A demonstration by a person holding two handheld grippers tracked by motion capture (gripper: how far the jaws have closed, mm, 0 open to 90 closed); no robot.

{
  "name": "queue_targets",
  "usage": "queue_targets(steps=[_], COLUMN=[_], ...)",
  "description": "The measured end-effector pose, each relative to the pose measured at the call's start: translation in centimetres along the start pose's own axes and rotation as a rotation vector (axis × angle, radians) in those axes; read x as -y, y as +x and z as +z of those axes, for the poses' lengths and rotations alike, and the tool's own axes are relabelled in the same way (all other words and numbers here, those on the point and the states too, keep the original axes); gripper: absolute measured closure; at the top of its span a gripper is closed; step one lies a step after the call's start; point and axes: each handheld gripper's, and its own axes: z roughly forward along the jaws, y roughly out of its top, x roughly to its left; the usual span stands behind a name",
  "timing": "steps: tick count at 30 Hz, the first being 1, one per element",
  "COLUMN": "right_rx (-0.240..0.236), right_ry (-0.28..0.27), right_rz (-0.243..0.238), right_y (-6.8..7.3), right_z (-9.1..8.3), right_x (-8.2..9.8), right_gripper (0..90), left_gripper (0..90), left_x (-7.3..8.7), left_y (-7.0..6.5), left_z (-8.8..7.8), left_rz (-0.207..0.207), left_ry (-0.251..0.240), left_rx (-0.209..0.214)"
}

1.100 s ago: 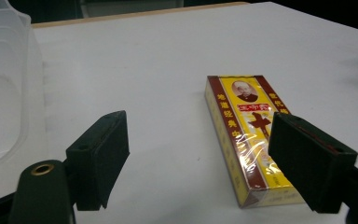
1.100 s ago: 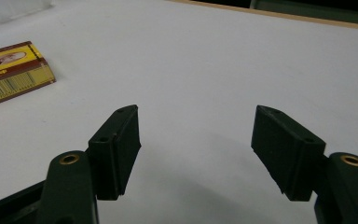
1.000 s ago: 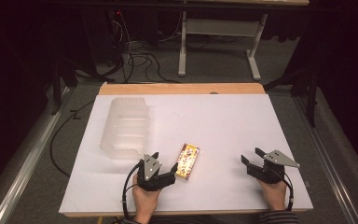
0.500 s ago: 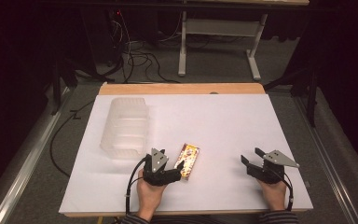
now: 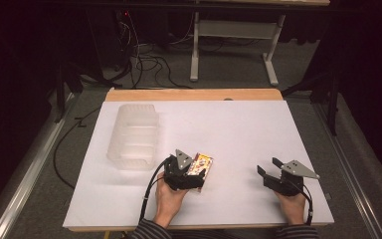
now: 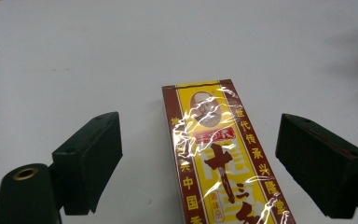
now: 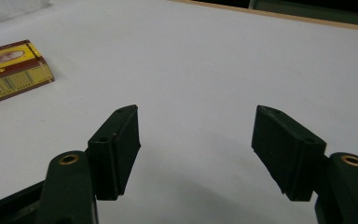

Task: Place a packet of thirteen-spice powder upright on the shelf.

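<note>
Left tool lining up on the spice box

The left tool (image 6: 200, 163), its jaws just opened wide, straddles the box (image 6: 221, 158) lying flat on the table (image 5: 258, 134) without touching; next, close. The right tool (image 7: 196, 149) rests open and empty.

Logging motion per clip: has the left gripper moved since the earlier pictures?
Yes. The left gripper has shifted right along the white table, away from the clear plastic container, over the yellow-and-red box; its jaws have just been opening around it.

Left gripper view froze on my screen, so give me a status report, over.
Left gripper open, jaws just widened, straddling the yellow-and-maroon cellophane-wrapped box, pads off it. Right gripper open, nothing between the jaws. White table ahead bare.
</note>
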Motion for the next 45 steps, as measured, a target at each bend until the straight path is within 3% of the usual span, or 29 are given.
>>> queue_targets(steps=[11,16,20,24,30,39,45], right_rx=[0.0,0.0,-0.001,0.002,0.001,0.001,0.001], right_ry=[-0.003,-0.005,-0.006,-0.005,-0.006,-0.006,-0.006], right_rz=[0.003,0.001,0.002,-0.002,-0.008,-0.01,-0.009], right_y=[0.0,0.0,0.0,0.1,0.1,0.1,0.1], right_z=[0.0,0.0,-0.1,-0.1,-0.1,-0.1,-0.1], right_x=[0.0,0.0,0.0,0.0,0.0,0.0,0.0], right_gripper=[32.6,32.6,32.6,32.6,32.5,32.3,32.2], left_gripper=[14.4,14.5,14.6,14.8,17.3,25.9,31.6], left_x=[-1.8,-2.3,-2.5,-2.4,-2.4,-2.2,-2.2], left_y=[-0.6,-1.0,-0.8,-0.6,-0.7,-1.2,-1.3], left_z=[2.7,3.6,4.4,5.1,5.3,5.8,5.4], left_rz=[0.01,0.018,0.001,-0.023,-0.022,-0.001,0.009], left_ry=[0.145,0.177,0.214,0.235,0.246,0.278,0.258], left_rx=[-0.03,-0.034,-0.039,-0.039,-0.043,-0.035,-0.015])
